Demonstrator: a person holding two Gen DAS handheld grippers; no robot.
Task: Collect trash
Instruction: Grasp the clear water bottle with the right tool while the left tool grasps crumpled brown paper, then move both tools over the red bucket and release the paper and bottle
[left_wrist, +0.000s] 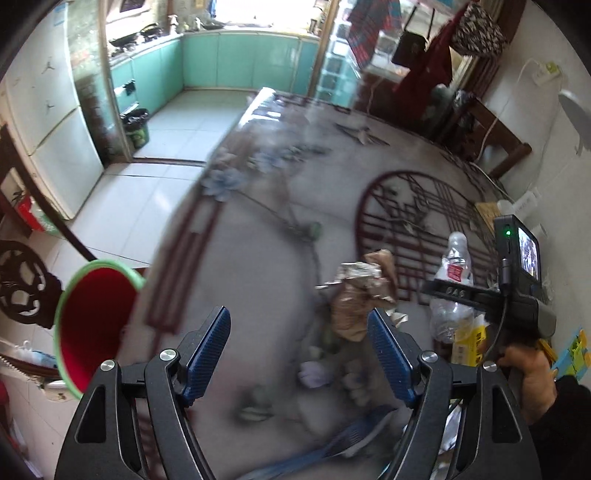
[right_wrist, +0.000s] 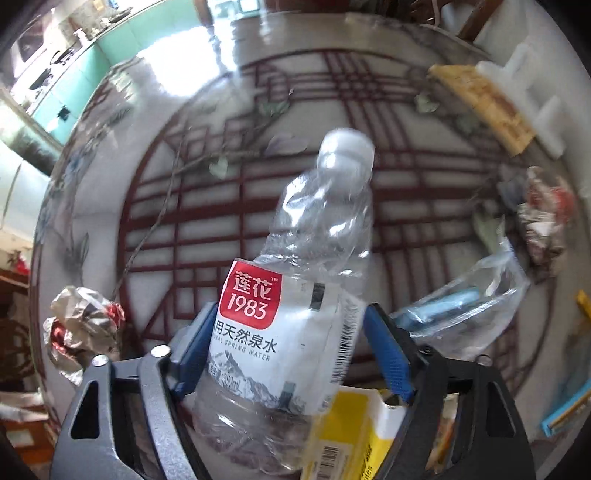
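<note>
A clear plastic water bottle (right_wrist: 295, 295) with a red and white label sits between my right gripper's (right_wrist: 291, 354) blue pads, which are closed against its sides and hold it above the patterned table (right_wrist: 184, 229). The bottle (left_wrist: 456, 273) also shows in the left wrist view, with the right gripper (left_wrist: 480, 295) on it. My left gripper (left_wrist: 299, 350) is open and empty above the table, just left of a crumpled foil and brown paper wad (left_wrist: 364, 291). That wad (right_wrist: 83, 328) lies at the left in the right wrist view. A red bin with a green rim (left_wrist: 96, 325) stands off the table's left edge.
A yellow carton (right_wrist: 354, 435) lies under the bottle. A clear plastic bag with a blue item (right_wrist: 465, 306), another crumpled wrapper (right_wrist: 543, 221), a yellow pad (right_wrist: 484, 103) and white foam pieces (right_wrist: 535, 96) lie on the right of the table. A chair (left_wrist: 491, 136) stands behind.
</note>
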